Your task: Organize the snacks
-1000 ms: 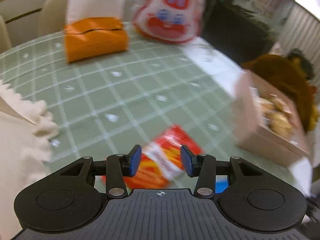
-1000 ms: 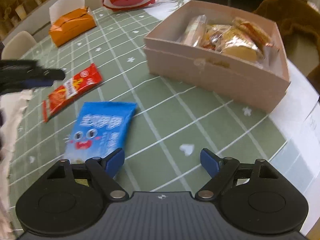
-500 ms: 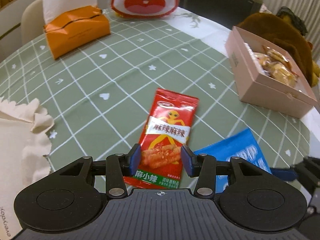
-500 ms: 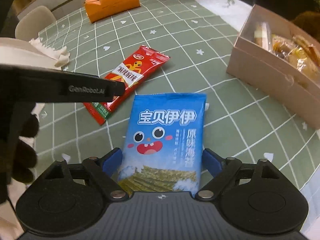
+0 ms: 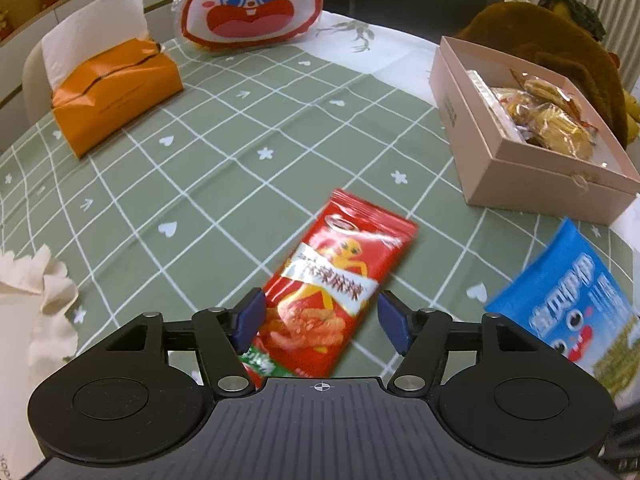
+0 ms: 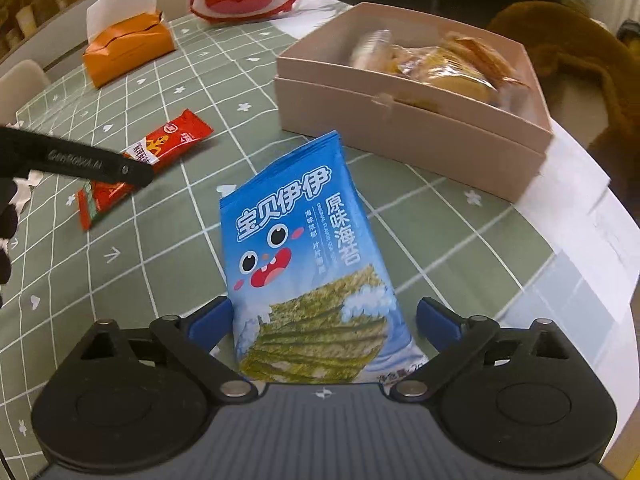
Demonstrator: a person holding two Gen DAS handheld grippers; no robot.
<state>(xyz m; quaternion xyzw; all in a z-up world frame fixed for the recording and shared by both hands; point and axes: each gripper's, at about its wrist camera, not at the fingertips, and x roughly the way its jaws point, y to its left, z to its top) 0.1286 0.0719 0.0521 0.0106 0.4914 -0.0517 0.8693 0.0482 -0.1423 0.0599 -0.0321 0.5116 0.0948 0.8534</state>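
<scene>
Green checked cloth with small white hearts and stars covers the counter (image 5: 224, 168), and the pink box (image 6: 404, 136) serves as the landmark on it. That box stands open, with wrapped biscuits and cakes (image 5: 548, 120) lying inside. Just in front of the box, on the near side, the blue seaweed snack packet (image 6: 304, 256) lies between the jaws of the right gripper (image 6: 324, 324); those jaws are opening, and the blue pads stand apart from the packet's edges, not pressing it. Farther from the box, to its left in the right wrist view, the red spicy snack packet (image 5: 336, 288) lies flat on the cloth between the jaws of the left gripper (image 5: 322, 318), which are also opening; a clear gap shows on the right pad's side, while the left pad sits close beside the wrapper. Well beyond the box toward the far side of the counter sit an orange tissue pack (image 5: 112, 96) with a white sheet sticking up and a rabbit-faced bag (image 5: 248, 4). A brown plush toy (image 5: 560, 48) lies behind the box.
</scene>
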